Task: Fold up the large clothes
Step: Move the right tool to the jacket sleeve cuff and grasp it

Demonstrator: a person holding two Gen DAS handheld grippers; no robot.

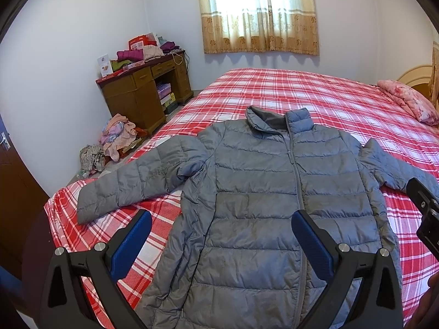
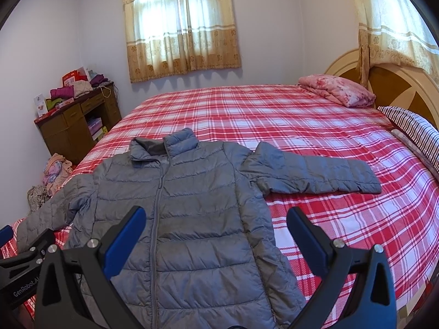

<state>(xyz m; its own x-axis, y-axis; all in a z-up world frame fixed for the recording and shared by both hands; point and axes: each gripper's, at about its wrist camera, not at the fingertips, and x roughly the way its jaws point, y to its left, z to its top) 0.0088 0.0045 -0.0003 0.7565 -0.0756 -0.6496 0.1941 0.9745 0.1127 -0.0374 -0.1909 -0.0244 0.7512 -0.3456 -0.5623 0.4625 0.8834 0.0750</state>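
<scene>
A grey quilted puffer jacket [image 1: 255, 192] lies flat, zipped and front up, on the red plaid bed [image 1: 315, 93], collar toward the far side and both sleeves spread out. My left gripper [image 1: 221, 219] is open and empty, held above the jacket's lower left part. My right gripper [image 2: 216, 216] is open and empty above the jacket's [image 2: 175, 200] lower right part, next to the bed [image 2: 329, 137]. The right sleeve [image 2: 315, 175] stretches out to the right. The left sleeve [image 1: 131, 183] reaches toward the bed's left corner.
A folded pink quilt [image 2: 337, 90] and striped pillow [image 2: 411, 128] lie by the headboard [image 2: 397, 87]. A brown desk [image 1: 145, 90] piled with clothes stands left of the bed, with a heap of clothes [image 1: 115, 139] on the floor. The right gripper's body [image 1: 425, 213] shows at the right edge.
</scene>
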